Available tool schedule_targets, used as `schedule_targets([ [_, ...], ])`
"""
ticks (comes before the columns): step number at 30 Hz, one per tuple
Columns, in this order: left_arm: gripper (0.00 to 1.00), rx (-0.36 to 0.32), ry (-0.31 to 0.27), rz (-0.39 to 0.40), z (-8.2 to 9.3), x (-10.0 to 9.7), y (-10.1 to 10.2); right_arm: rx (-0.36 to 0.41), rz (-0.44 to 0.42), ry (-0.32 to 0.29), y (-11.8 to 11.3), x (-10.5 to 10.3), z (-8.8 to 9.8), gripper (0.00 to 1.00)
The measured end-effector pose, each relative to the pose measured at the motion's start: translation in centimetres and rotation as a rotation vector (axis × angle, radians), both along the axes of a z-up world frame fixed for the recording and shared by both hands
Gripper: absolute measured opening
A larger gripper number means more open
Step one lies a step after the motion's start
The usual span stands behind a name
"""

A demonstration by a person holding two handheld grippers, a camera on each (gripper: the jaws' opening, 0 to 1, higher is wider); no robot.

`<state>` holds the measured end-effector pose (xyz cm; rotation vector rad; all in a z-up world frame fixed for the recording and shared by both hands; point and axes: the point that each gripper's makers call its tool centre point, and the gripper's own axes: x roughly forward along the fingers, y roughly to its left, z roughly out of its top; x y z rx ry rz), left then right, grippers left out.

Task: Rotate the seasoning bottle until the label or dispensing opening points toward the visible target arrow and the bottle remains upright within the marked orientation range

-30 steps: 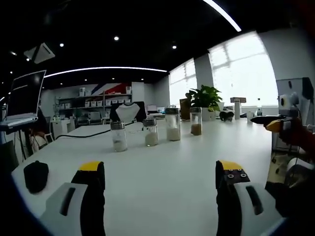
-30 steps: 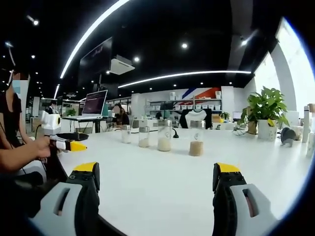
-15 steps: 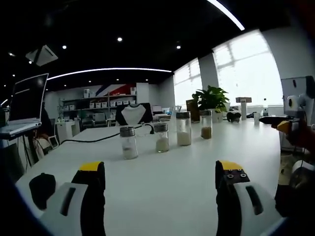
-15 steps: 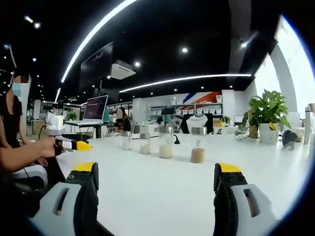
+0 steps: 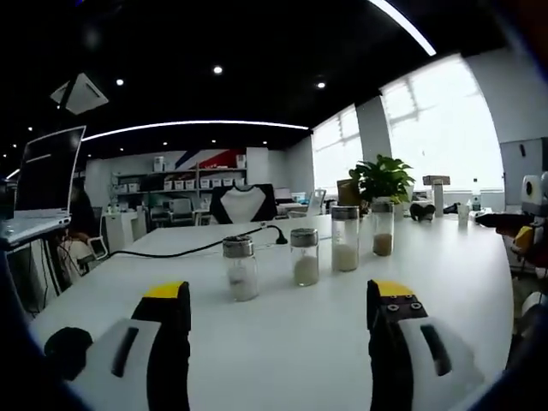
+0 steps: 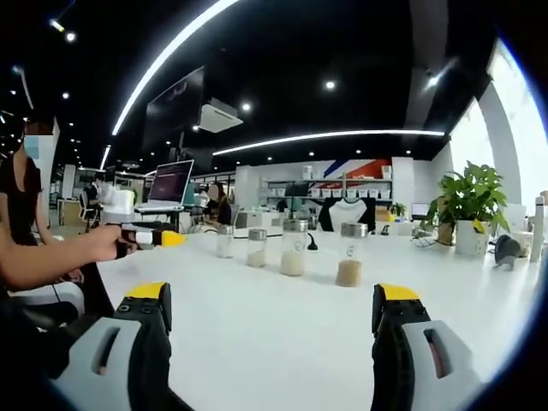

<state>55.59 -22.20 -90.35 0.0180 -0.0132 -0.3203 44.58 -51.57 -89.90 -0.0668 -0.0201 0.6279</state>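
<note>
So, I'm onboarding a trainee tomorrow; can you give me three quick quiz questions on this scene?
1. How many seasoning bottles stand in the row on the white table?
2. True or false: the left gripper is shut on a bottle.
3. What differs about the brown-filled bottle: A lying down, B darker contents, C lidless?

Key: 1. Four. 2. False; its jaws are open and apart from the bottles. 3. B.

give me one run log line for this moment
phase: approach | left gripper: open, empty | right gripper: open, empty | four seasoning bottles: upright in row, untouched
</note>
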Motion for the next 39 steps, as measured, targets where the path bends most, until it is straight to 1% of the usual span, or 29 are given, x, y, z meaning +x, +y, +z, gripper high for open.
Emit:
schedule_targets([
  [2,0.83,-0.006,0.004,0.017,0.0,0.7,0.2,-0.008,-0.001,-0.006,-0.1,0.1,0.3,0.99],
  [6,0.8,-0.008,0.009,0.029,-0.1,2.2,0.5,-0.011,0.0,-0.009,0.0,0.7,1.0,0.99],
  [9,0.73,-0.018,0.016,0.043,0.1,3.2,0.9,-0.015,0.007,-0.002,0.3,1.0,1.0,0.99],
  [12,0.71,-0.024,0.016,0.058,0.2,3.9,1.3,-0.024,0.012,0.006,0.5,1.3,0.8,0.99],
  [15,0.64,-0.034,0.023,0.066,0.0,5.2,1.6,-0.032,0.014,0.032,0.7,1.8,0.1,0.99],
  [17,0.64,-0.034,0.023,0.073,0.0,5.8,1.8,-0.031,0.017,0.044,0.8,1.9,-0.3,0.99],
  [19,0.59,-0.026,0.022,0.076,-0.2,6.6,2.0,-0.037,0.018,0.057,1.0,2.1,-0.8,0.99],
  [22,0.59,-0.012,0.03,0.075,-0.5,7.8,2.0,-0.042,0.016,0.06,1.1,2.3,-0.9,0.98],
  [25,0.6,-0.012,0.031,0.067,-0.5,8.8,1.9,-0.029,0.024,0.072,1.3,2.5,-1.0,0.97],
  [28,0.63,0.014,0.059,0.061,-1.2,10.3,1.8,-0.025,0.032,0.096,1.7,2.7,-1.6,0.97],
  [31,0.62,0.009,0.079,0.056,-1.5,11.4,1.8,-0.036,0.033,0.12,1.8,3.0,-2.3,0.96],
  [34,0.59,0.008,0.08,0.056,-1.6,12.3,1.5,-0.031,0.029,0.135,1.7,3.7,-2.7,0.95],
  [36,0.58,0.02,0.079,0.048,-1.8,12.9,1.2,-0.027,0.028,0.143,1.7,4.2,-2.8,0.94],
  [38,0.55,0.034,0.075,0.052,-2.0,13.4,1.1,-0.025,0.028,0.143,1.8,4.7,-2.7,0.94],
  [39,0.53,0.034,0.074,0.053,-2.0,13.6,1.1,-0.026,0.03,0.142,1.9,5.0,-2.5,0.93],
])
